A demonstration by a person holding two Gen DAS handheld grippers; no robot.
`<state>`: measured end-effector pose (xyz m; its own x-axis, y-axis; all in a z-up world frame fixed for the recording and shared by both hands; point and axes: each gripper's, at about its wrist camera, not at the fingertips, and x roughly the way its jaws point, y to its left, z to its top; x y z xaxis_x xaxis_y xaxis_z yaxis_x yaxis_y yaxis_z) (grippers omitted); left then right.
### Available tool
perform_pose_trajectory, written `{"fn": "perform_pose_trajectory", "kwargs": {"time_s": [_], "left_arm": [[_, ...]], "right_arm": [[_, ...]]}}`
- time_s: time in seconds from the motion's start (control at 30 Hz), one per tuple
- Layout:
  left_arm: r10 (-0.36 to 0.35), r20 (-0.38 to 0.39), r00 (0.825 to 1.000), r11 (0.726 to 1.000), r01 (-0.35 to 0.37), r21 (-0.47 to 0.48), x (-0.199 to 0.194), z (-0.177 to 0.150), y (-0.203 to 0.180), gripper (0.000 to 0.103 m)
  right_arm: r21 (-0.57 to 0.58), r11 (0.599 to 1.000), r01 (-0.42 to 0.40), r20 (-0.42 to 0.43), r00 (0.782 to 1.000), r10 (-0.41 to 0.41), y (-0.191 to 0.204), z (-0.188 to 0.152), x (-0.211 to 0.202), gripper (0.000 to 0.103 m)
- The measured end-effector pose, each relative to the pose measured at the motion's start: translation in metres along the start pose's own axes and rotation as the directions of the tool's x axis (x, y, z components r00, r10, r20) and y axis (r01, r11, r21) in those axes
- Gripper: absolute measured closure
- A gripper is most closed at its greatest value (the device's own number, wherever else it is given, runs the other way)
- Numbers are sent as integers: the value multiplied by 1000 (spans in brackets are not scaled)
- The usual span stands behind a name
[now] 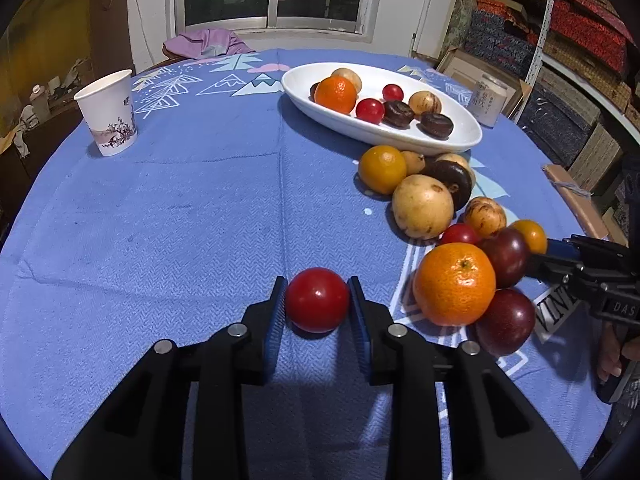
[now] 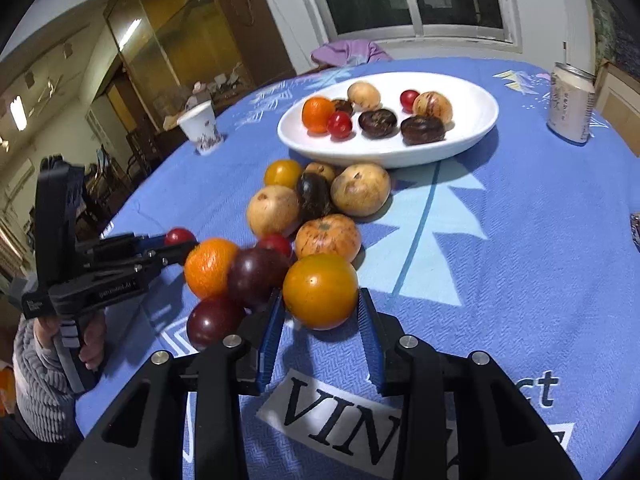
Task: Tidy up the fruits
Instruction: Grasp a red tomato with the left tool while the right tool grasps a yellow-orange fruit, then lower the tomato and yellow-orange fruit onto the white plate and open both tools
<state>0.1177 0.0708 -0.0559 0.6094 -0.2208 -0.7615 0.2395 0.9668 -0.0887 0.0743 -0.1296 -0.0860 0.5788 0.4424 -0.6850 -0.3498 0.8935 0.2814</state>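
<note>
My left gripper (image 1: 317, 286) is shut on a red tomato (image 1: 317, 300) just above the blue cloth; it also shows in the right wrist view (image 2: 180, 236). My right gripper (image 2: 322, 300) brackets a yellow-orange tomato (image 2: 320, 296) on the cloth; the left pad touches it and a small gap shows at the right pad. A pile of loose fruit lies between the grippers and the plate: an orange (image 1: 454, 284), dark plums (image 1: 506, 320) and a pale round fruit (image 1: 422, 206). A white oval plate (image 1: 464, 136) at the back holds several fruits.
A paper cup (image 1: 108, 114) stands at the far left of the table. A drinks can (image 2: 570, 104) stands right of the plate. A purple cloth (image 1: 208, 42) lies at the table's far edge under the window. Stacked boxes fill shelves on the right.
</note>
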Motion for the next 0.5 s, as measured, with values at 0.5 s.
{"fn": "perform_pose_trajectory", "kwargs": {"time_s": [0.5], "left_arm": [[-2, 185, 983, 1000, -4, 31, -46, 127, -28, 74]], "right_arm": [[19, 1000, 15, 281, 960, -19, 0, 117, -86, 66]]}}
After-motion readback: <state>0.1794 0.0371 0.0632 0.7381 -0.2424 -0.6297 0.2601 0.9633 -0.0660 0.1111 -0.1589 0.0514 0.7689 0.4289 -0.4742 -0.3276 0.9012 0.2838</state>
